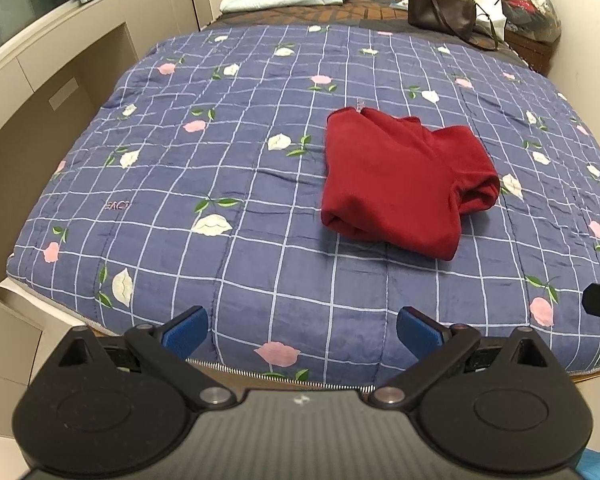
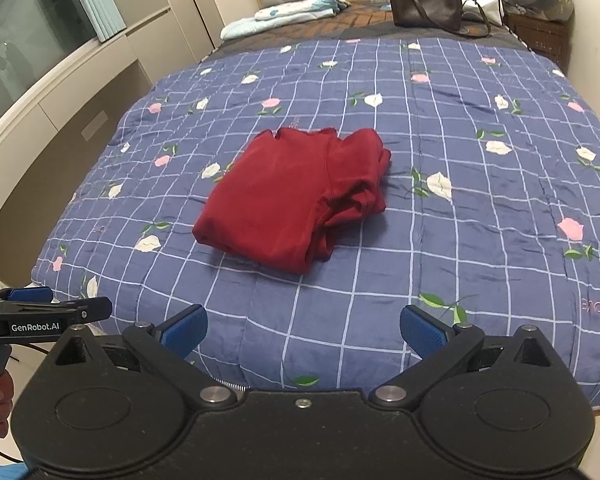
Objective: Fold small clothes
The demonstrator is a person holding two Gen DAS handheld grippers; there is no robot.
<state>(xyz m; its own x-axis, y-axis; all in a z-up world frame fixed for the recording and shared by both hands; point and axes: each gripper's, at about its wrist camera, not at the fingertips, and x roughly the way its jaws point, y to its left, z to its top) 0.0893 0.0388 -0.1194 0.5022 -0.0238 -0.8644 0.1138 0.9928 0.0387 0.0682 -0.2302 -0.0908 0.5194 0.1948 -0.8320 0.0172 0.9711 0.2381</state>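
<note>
Folded red garment point(image 2: 296, 196) lies mid-quilt point(image 2: 480, 240), well ahead of both spread, empty grippers: left gripper point(image 1: 302, 330), right gripper point(image 2: 303, 330).

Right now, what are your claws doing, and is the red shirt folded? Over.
Left claw open, empty, hovering over the quilt's near edge. Right claw the same. Red shirt lies folded mid-quilt, untouched. Nothing in the way.

"GenRobot.AI" on left tongs point(image 2: 46, 300) body; quilt point(image 2: 460, 220) embroidery reads "LOVE" (upside down).
</note>
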